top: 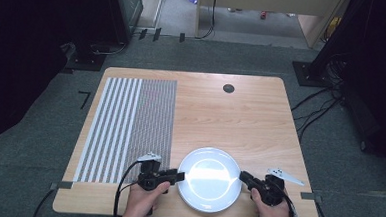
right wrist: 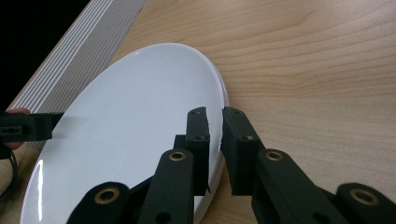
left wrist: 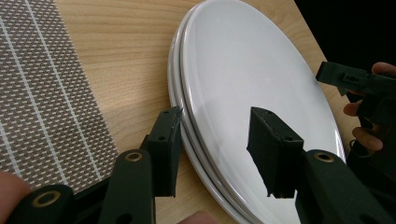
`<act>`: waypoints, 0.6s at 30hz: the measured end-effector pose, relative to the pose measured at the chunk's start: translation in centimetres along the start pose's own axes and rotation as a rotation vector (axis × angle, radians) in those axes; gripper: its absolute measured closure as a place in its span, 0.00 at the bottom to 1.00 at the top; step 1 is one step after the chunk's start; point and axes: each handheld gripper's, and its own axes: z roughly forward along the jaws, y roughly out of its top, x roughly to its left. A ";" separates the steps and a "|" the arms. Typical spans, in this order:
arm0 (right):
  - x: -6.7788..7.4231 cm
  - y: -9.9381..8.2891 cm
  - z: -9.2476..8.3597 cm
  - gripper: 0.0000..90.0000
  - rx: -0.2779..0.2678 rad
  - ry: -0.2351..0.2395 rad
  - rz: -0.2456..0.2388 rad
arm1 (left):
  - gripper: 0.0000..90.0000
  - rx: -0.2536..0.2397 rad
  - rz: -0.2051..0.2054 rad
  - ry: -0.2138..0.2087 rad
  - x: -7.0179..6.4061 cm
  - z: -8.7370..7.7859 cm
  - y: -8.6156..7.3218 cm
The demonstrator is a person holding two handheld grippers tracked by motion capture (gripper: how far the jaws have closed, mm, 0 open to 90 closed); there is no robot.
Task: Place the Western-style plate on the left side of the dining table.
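A stack of white plates [top: 209, 178] lies at the near edge of the wooden table [top: 240, 116]; in the left gripper view two or three rims [left wrist: 180, 93] show one on another. My left gripper [top: 181, 176] [left wrist: 217, 116] is open at the stack's left rim, with one jaw outside the rims and the other hovering over the top plate [left wrist: 243, 60]. My right gripper [top: 242, 176] [right wrist: 215, 112] is shut on the right rim of the top plate [right wrist: 130, 116], one jaw above it and one below. Each gripper view shows the other gripper across the plate.
A striped woven placemat [top: 130, 125] covers the table's left part, just left of the plates. Bare wood stretches behind and to the right of the stack, with a round cable hole [top: 228, 88] near the far edge. Dark stands and cables ring the table on the floor.
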 end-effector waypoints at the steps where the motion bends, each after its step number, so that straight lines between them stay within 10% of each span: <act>1: 0.0 0.0 0.0 0.91 0.000 0.000 0.000 | 0.61 -0.004 -0.003 -0.001 -0.1 -0.1 0.0; 18: -0.1 0.0 -0.1 0.91 -0.010 -0.012 0.015 | 0.60 0.000 0.008 -0.021 -1.1 -0.5 0.1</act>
